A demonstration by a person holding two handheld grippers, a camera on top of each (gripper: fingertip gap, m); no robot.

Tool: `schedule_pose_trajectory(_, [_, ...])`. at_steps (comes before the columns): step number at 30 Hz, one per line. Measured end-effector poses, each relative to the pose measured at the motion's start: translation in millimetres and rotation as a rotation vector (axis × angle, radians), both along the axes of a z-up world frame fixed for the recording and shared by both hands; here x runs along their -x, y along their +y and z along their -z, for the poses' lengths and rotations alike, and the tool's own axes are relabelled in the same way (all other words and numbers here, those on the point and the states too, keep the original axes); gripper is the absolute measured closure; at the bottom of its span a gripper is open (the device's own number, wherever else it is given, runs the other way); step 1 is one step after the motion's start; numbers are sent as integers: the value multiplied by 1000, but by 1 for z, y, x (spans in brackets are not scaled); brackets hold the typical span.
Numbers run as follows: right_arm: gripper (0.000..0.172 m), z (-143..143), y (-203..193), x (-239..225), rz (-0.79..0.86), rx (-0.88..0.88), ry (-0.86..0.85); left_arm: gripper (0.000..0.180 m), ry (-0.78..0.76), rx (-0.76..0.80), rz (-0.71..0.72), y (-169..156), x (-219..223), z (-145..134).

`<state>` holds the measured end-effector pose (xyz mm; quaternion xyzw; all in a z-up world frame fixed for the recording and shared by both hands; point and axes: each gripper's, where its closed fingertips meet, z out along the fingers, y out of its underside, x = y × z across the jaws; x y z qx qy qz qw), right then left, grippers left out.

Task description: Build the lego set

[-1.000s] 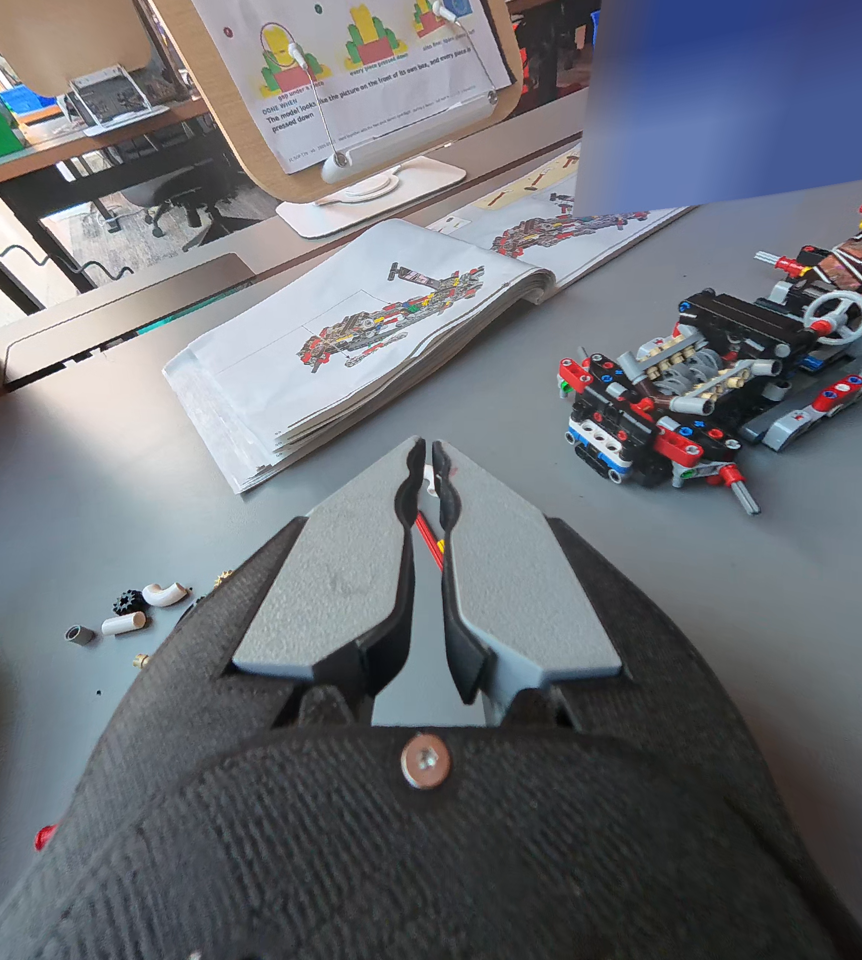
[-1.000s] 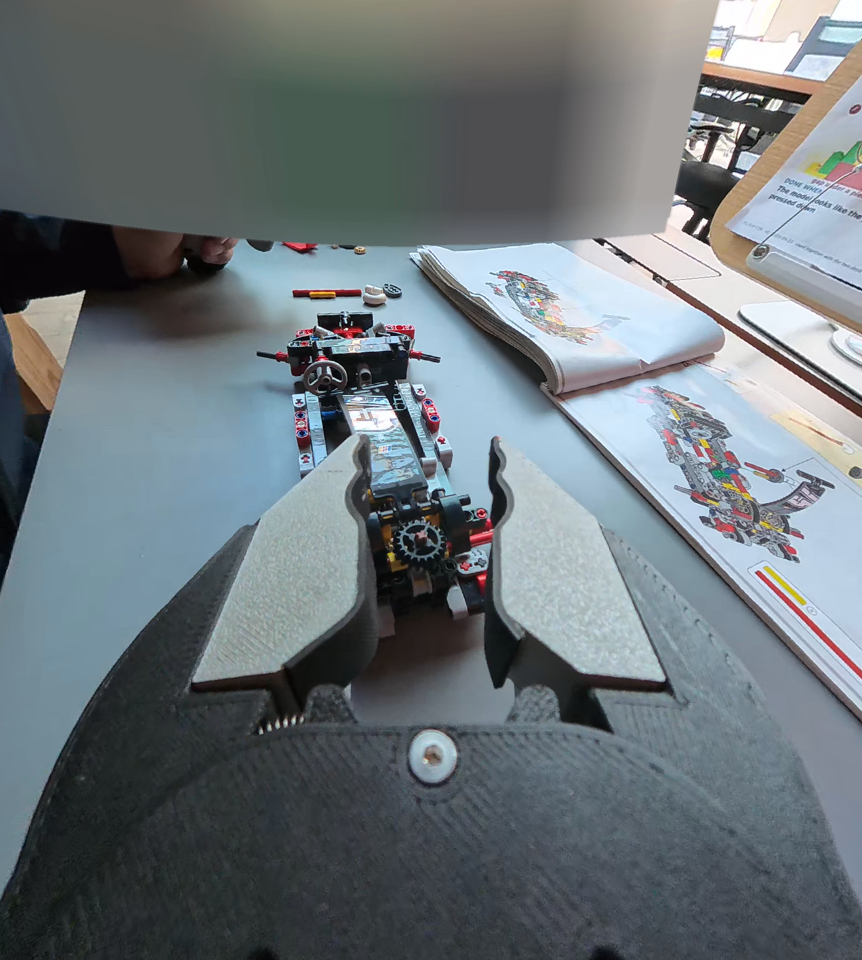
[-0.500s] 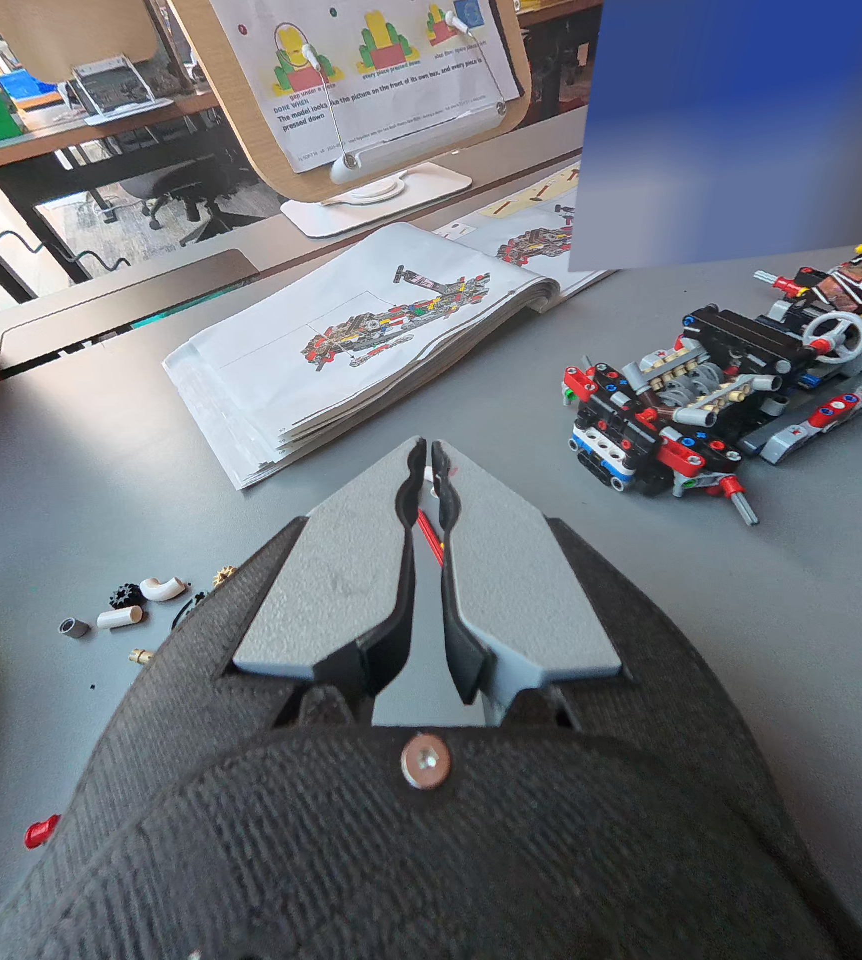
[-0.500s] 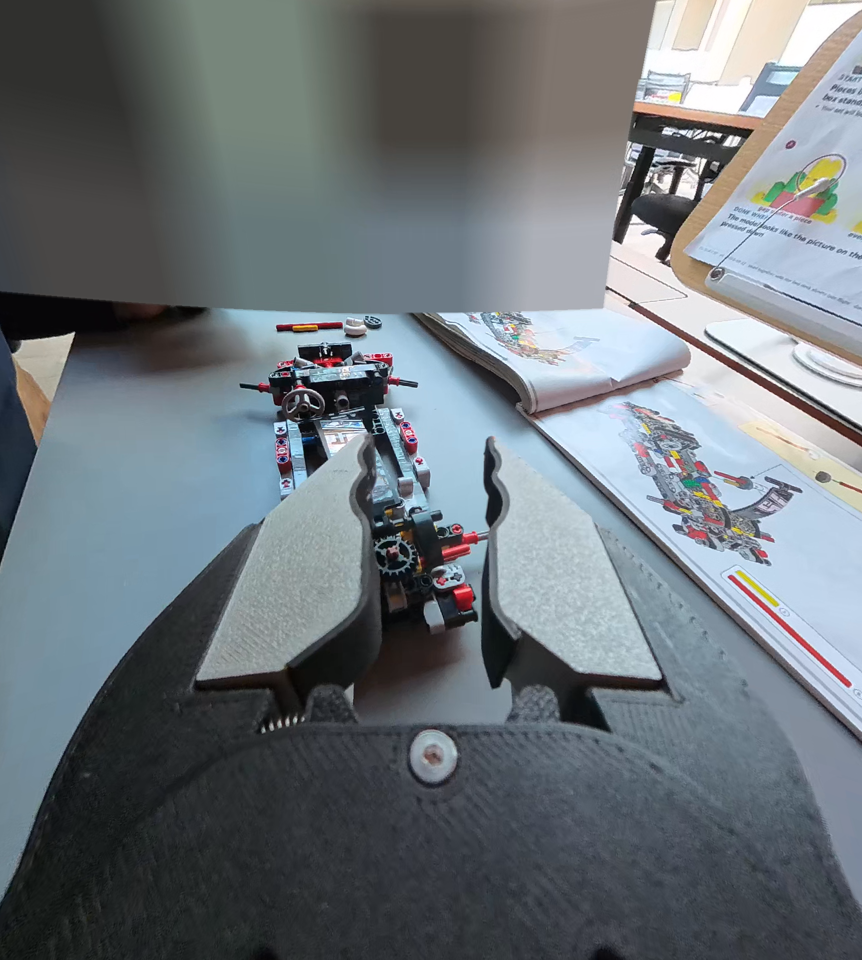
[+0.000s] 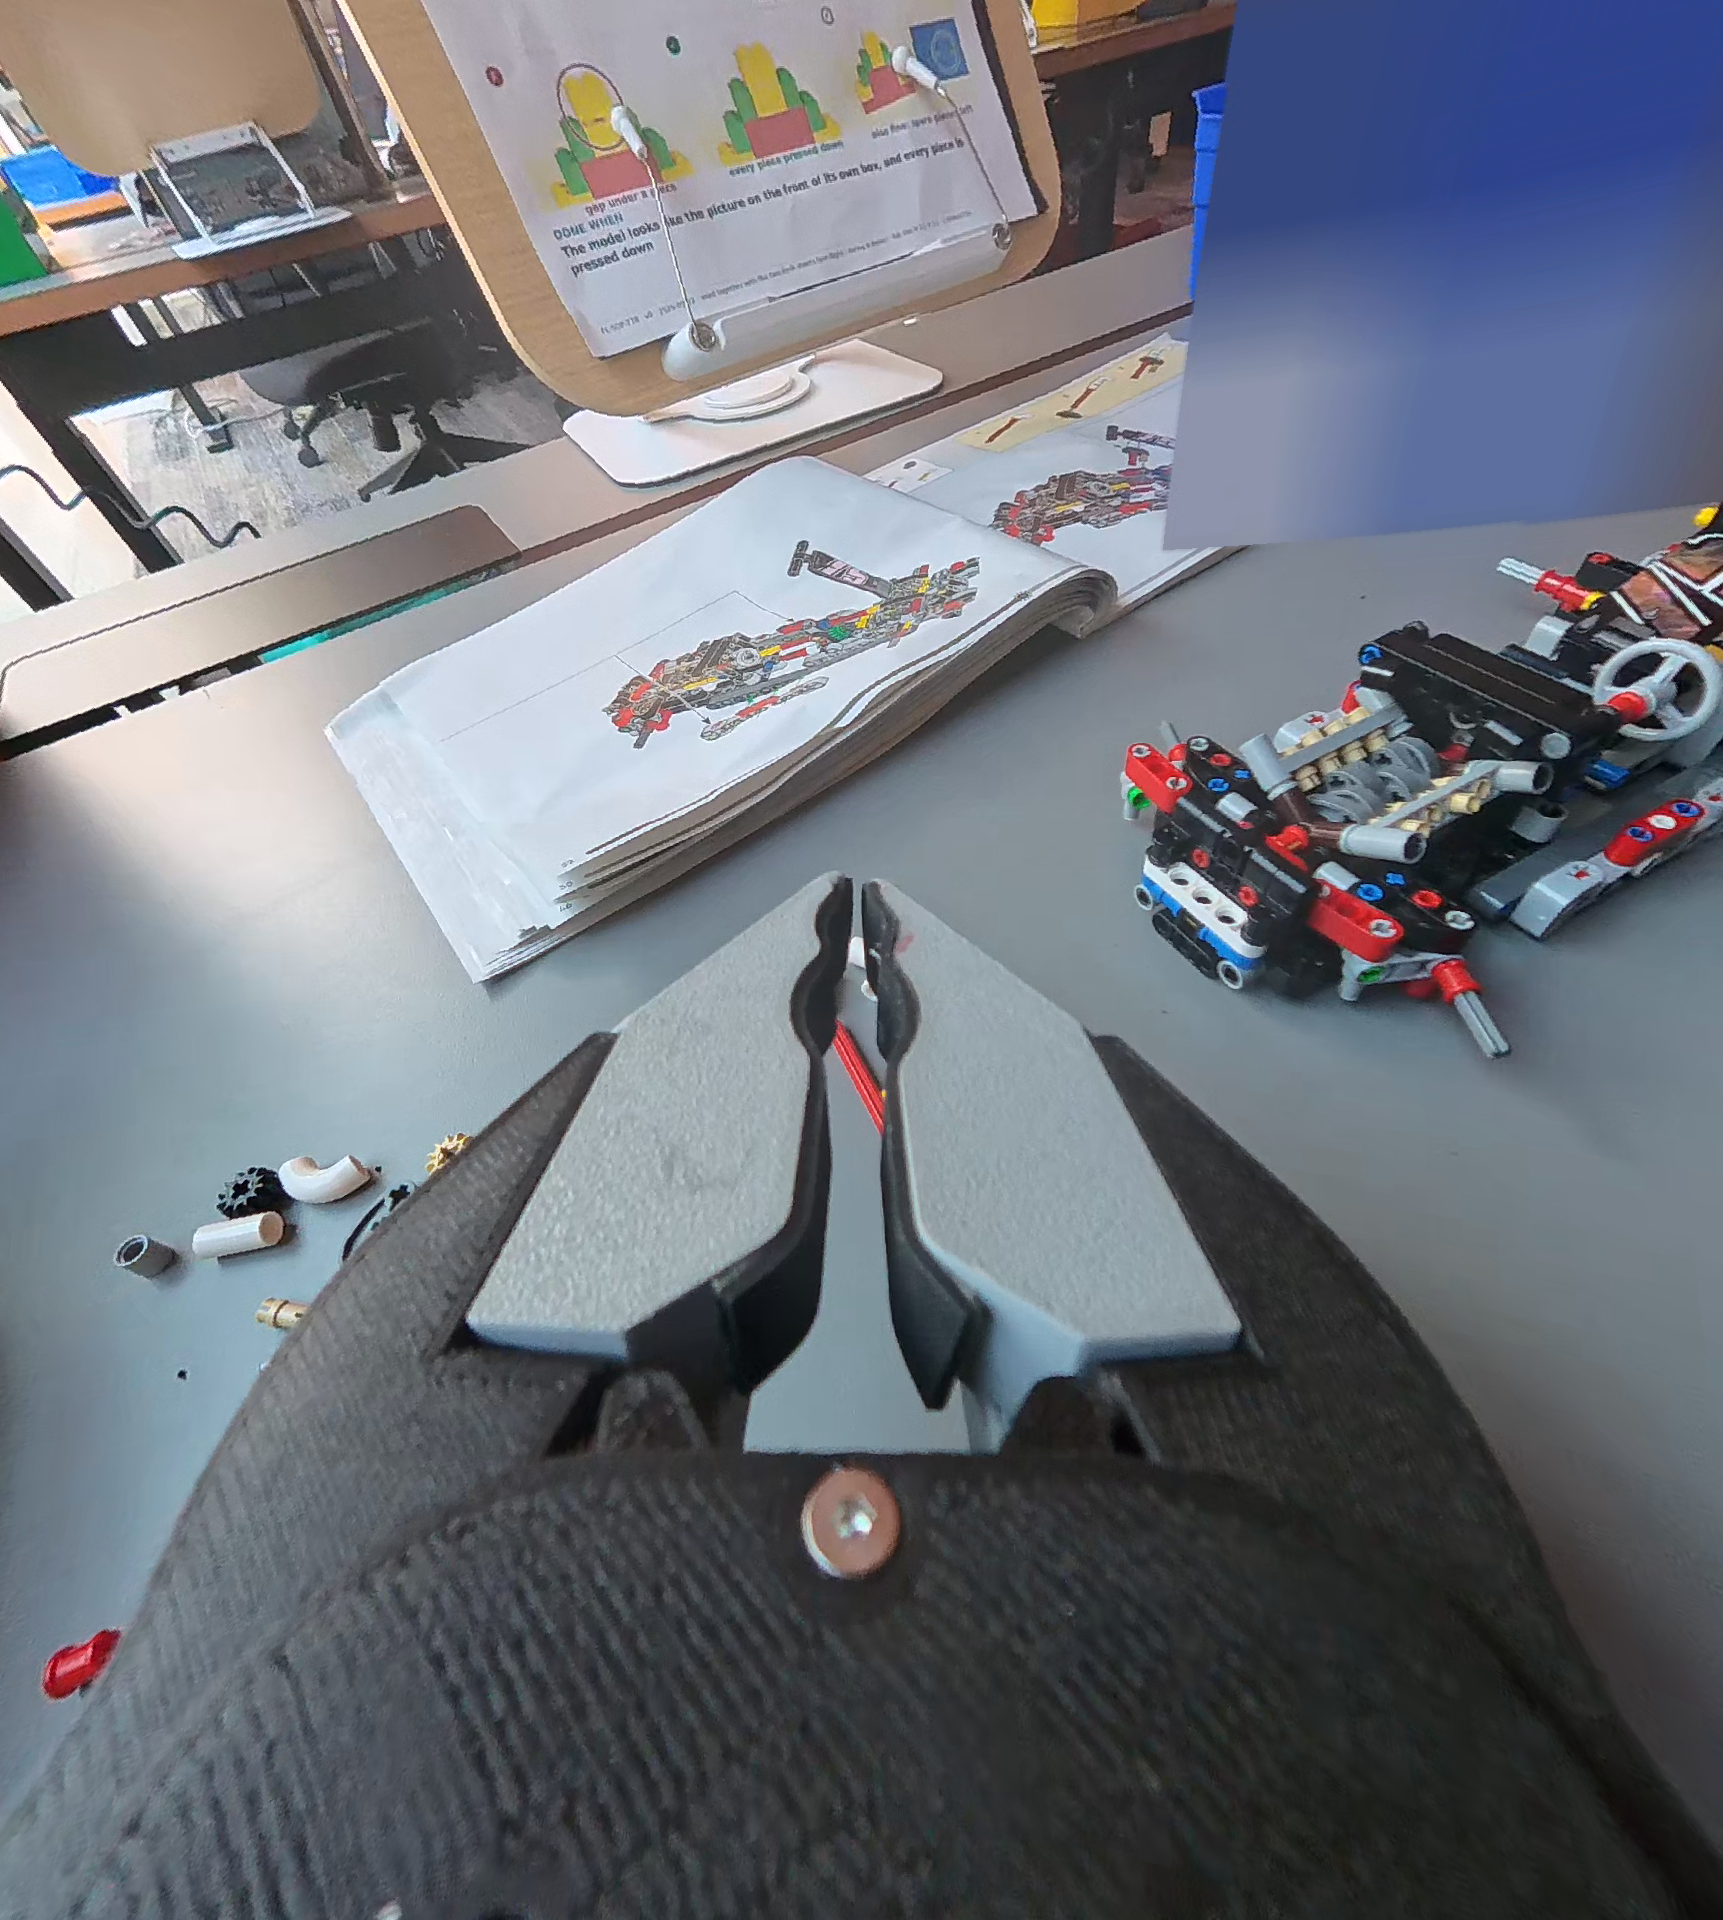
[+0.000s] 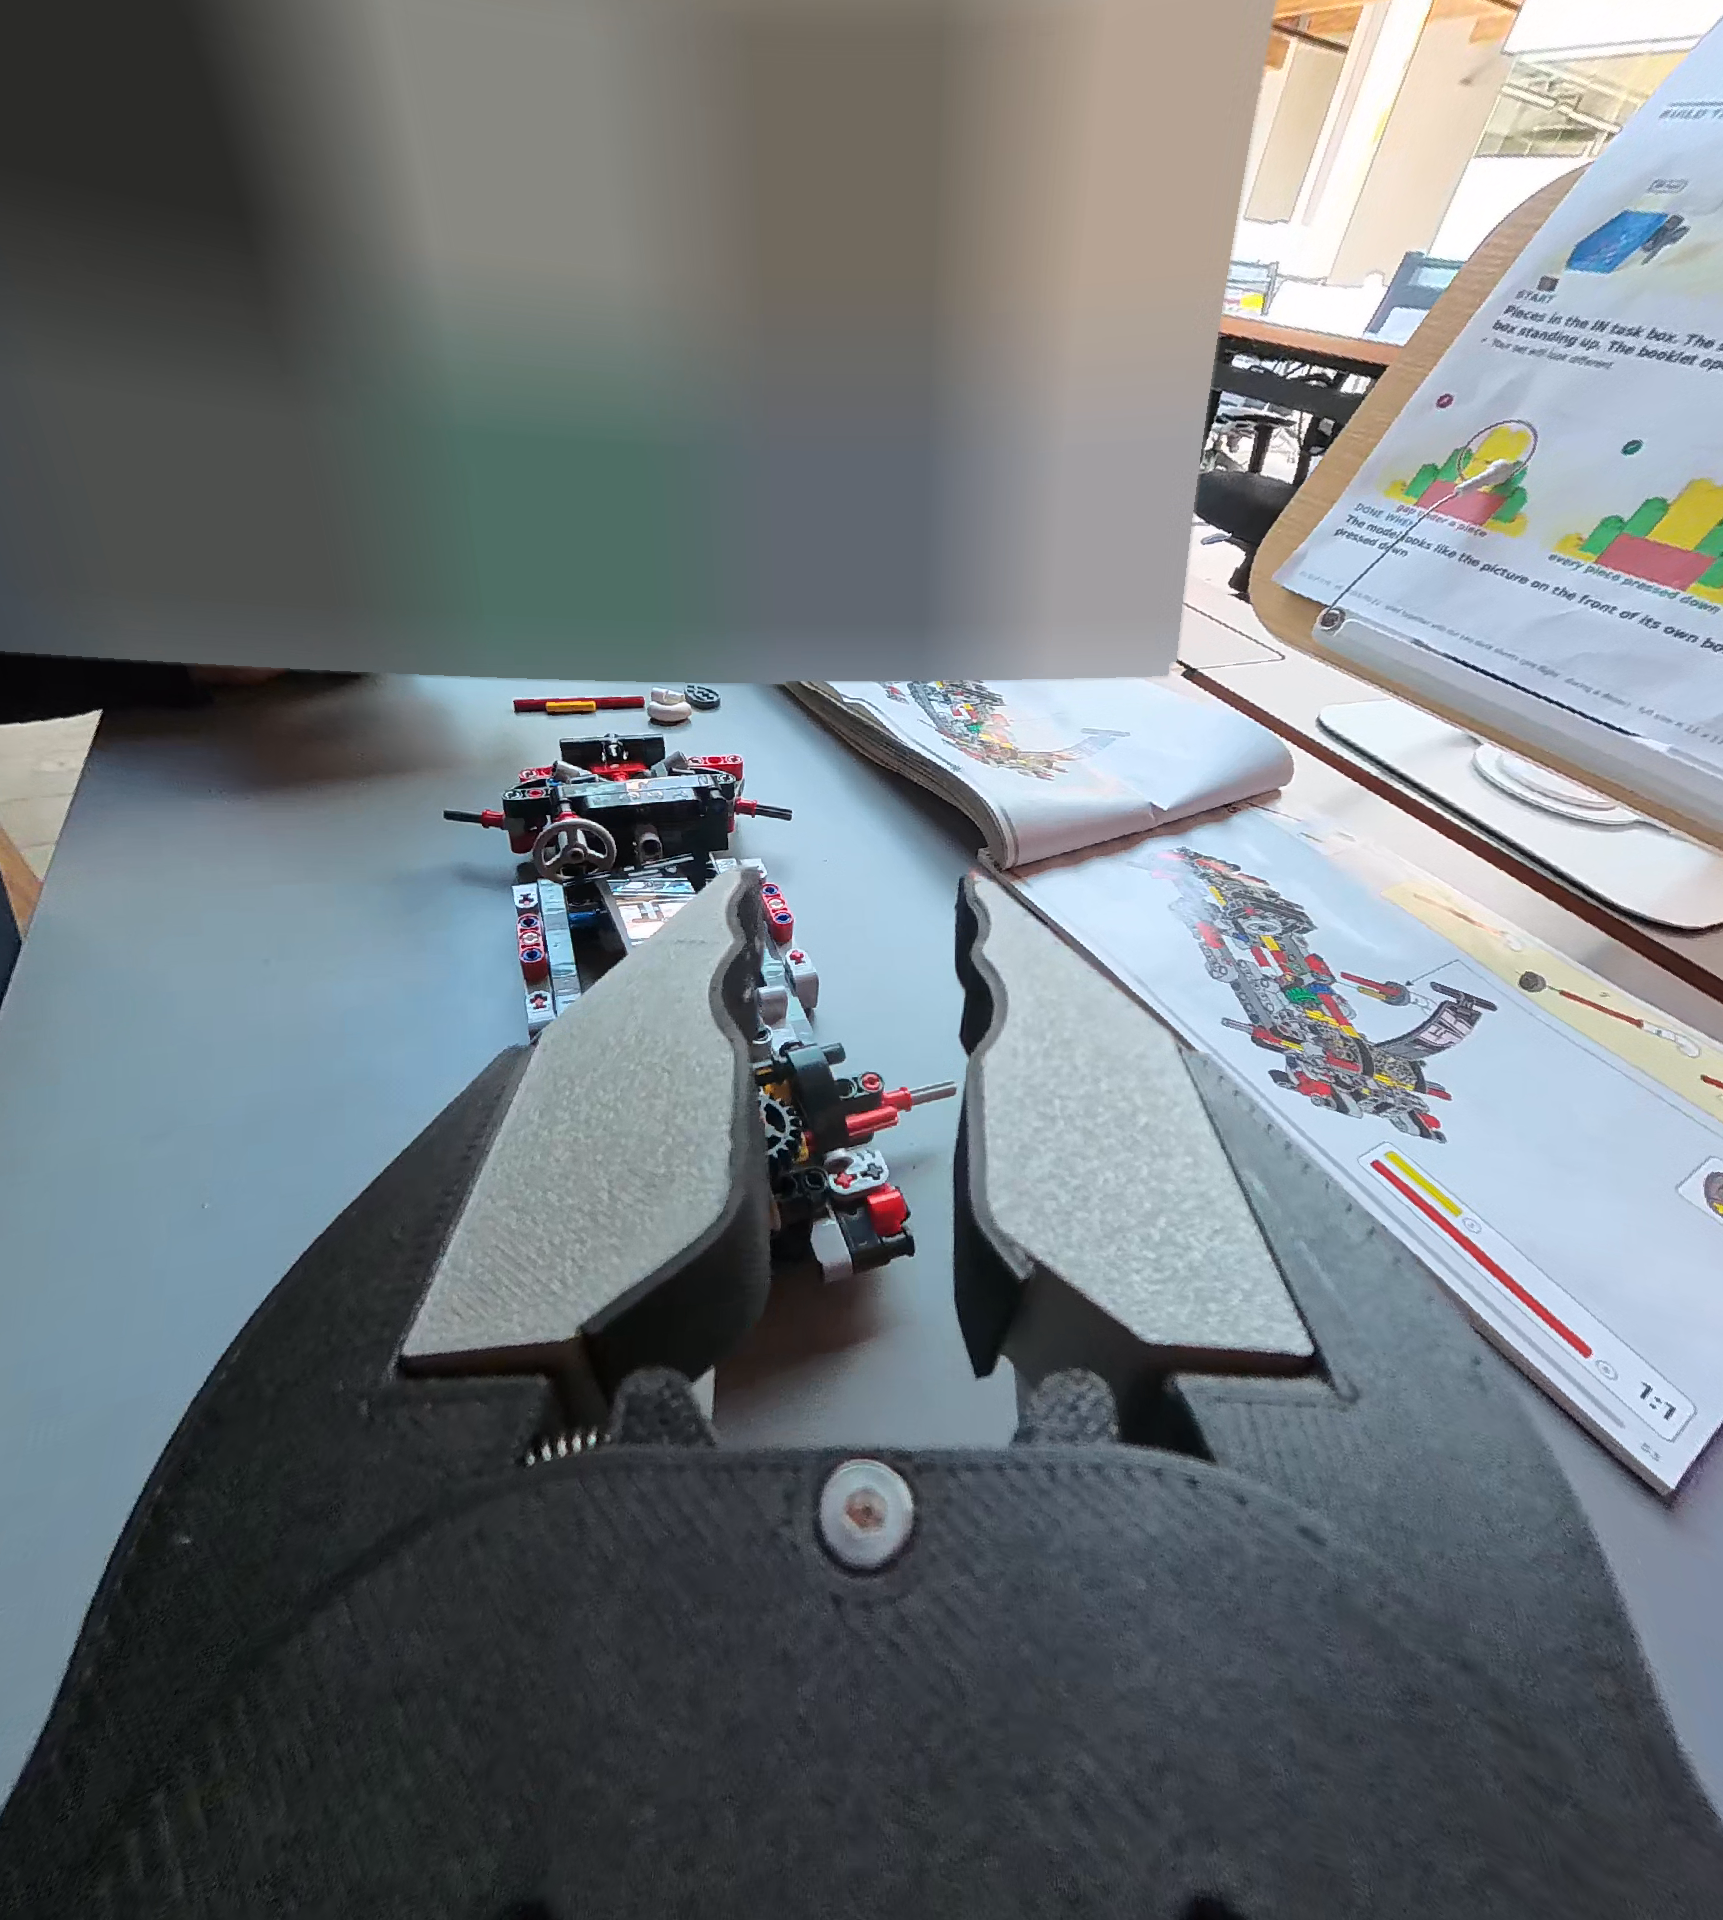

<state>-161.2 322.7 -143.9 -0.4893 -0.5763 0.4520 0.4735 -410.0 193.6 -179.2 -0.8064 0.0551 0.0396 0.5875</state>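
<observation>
Left wrist view: left gripper [image 5: 857,904] jaws closed, empty; red axle [image 5: 859,1075] beneath on surface [image 5: 213,935].
Right gripper [image 6: 857,904]: jaws apart, holding nothing; model car [image 6: 815,1143] rear between.
Risk: closing jaws may snag, shift model.

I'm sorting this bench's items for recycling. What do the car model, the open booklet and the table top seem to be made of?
Car model: moulded plastic, glossy studs and pin holes. Booklet: thin printed paper, curling stacked pages. Table top: smooth matte grey, likely laminate; the core is hidden.
</observation>
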Motion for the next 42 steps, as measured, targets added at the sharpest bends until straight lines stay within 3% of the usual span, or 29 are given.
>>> schedule_pose_trajectory(26, [137, 14, 6, 7, -3, 36, -41, 180, 4, -13, 9, 0, -1, -2])
schedule_pose_trajectory(42, [141, -6, 35, -12, 123, 55, 50, 180, 14, -75, 34, -7, -10, -11])
